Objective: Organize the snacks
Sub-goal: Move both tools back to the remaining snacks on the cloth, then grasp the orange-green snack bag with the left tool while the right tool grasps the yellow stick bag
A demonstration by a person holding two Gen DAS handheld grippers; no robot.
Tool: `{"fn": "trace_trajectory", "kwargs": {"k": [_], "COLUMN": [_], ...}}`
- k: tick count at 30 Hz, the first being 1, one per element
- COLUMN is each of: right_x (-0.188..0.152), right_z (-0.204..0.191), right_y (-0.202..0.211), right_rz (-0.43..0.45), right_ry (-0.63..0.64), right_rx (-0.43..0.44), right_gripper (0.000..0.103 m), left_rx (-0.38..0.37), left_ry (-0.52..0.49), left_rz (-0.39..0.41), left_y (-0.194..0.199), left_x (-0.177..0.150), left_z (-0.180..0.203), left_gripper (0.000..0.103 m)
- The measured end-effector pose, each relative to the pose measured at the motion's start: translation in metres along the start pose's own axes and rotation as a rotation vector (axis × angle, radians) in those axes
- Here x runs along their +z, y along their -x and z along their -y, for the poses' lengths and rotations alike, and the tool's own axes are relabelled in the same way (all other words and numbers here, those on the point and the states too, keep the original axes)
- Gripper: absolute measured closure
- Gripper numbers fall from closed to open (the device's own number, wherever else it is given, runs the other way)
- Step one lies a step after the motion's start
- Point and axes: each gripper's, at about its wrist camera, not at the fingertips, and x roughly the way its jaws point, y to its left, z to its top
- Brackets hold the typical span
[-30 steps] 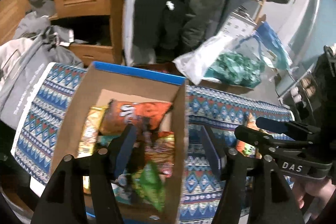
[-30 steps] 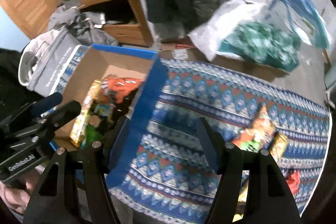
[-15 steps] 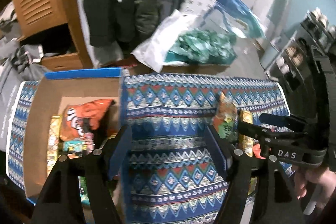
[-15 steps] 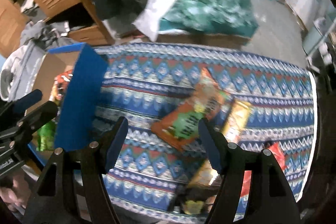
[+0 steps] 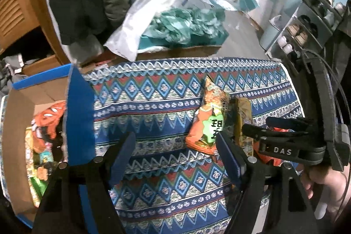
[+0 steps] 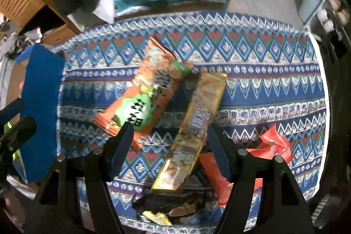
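- Right wrist view: right gripper point(image 6: 169, 142) points down over the loose snacks, fingers point(image 6: 122, 146) about half open, nothing held. The long yellow packet point(image 6: 197, 124) lies between them, so it is probably the next pick.
- Orange packet point(image 6: 142, 100) lies just beside it, red packet point(image 6: 272, 144) further right, all on the patterned counter point(image 6: 263, 54).
- Left gripper point(image 5: 175, 157) is empty above bare cloth, its jaws have just been opening wide, likely readying for a grab.
- Cardboard box point(image 5: 17, 115) on the left already holds snacks; contents are blurry.
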Motion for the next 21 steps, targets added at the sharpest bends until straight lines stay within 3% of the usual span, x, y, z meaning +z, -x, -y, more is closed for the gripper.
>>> {"fn": "trace_trajectory", "kwargs": {"k": [9,16,21], "right_x": [-0.001,-0.007,-0.012], "right_z": [0.018,0.024,0.033], "right_y": [-0.036,-0.059,-0.077], "right_rz": [-0.074,-0.106,-0.135], "right_ry": [-0.034,-0.047,-0.084], "right_rx": [-0.035,-0.056,-0.014], "right_gripper": [0.033,0.033,0.033], "left_rx": [-0.004,-0.027,-0.035], "left_ry": [0.010,-0.002,-0.015], "left_rz": [-0.087,-0.099,-0.128], "left_y": [-0.044,-0.065,-0.085], "left_x": [-0.005,0.003,0.009], "left_z": [0.007,0.019,0.029], "left_gripper": [0.026,0.026,0.026]}}
